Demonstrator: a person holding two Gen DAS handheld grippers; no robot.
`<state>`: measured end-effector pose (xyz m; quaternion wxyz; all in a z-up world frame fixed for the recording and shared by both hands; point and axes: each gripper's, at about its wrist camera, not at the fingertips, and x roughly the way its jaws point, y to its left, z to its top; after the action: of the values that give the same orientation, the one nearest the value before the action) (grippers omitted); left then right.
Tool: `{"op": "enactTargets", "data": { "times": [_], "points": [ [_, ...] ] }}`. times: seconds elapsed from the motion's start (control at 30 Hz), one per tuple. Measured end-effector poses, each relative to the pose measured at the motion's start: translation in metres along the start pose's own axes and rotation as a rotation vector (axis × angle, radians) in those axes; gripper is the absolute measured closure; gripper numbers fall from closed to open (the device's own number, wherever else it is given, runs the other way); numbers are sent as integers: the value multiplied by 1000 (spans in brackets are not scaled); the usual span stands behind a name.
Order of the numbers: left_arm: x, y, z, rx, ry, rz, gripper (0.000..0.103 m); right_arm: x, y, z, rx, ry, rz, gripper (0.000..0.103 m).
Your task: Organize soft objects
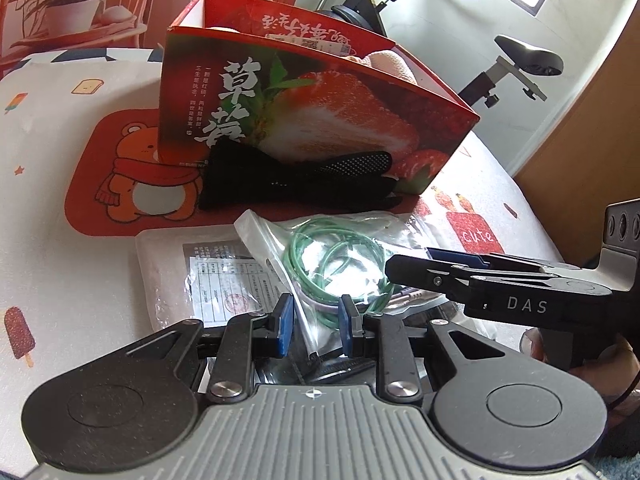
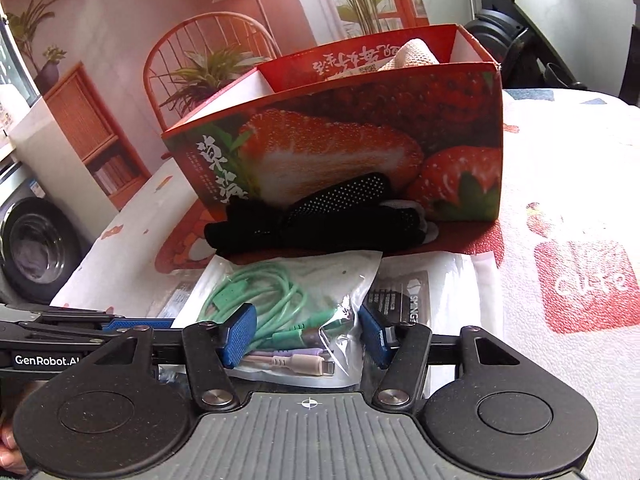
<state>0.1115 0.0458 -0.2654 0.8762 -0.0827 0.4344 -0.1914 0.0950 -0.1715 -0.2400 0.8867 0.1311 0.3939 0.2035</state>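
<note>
On the patterned tablecloth [image 2: 568,152], going left to right, the left gripper [image 1: 312,330] comes first: its 2 blue pads are clenched on the near edge of a clear plastic bag [image 2: 320,280] holding coiled green cables [image 2: 264,300] (a pinkish plug end and a purple one show near the bag's lower edge). The bag lies flat on top of 1 white packet [image 1: 168,276] with a printed label, its long axis running from the near edge toward the box. The right gripper [image 2: 308,336] straddles the bag's near end; its jaws stand partly apart, with the left pad against the plastic and the right pad just beside it, so I cannot tell whether it grips. Beyond the bag, 1 pair of black dotted gloves [image 2: 320,216] lies crosswise, long axis left to right, fingers pointing right, touching the front of 1 strawberry-printed box [image 2: 360,140]. A beige knitted item [image 2: 408,56] shows inside the box, toward its right end.
</note>
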Motion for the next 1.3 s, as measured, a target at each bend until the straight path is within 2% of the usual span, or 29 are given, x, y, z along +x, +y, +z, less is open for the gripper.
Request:
{"op": "enactTargets", "data": {
  "times": [0.33,0.5,0.67,0.83,0.97,1.3],
  "points": [
    [-2,2,-5,-38,30,0,77,-14,-4,-11,28,50,-21,48],
    [-2,10,-2,-76,13,18,74,-11,-7,-14,26,52,-22,45],
    [4,5,6,-39,25,50,74,-9,-5,-14,-3,51,-29,44],
    [14,3,10,-42,36,20,69,-8,-2,-14,-25,51,-37,43],
    [11,-2,1,-19,14,23,68,-8,-1,-14,-38,53,-38,43],
    [9,4,-3,-41,9,0,68,-7,-1,-14,-51,56,-40,43]
  ]
}}
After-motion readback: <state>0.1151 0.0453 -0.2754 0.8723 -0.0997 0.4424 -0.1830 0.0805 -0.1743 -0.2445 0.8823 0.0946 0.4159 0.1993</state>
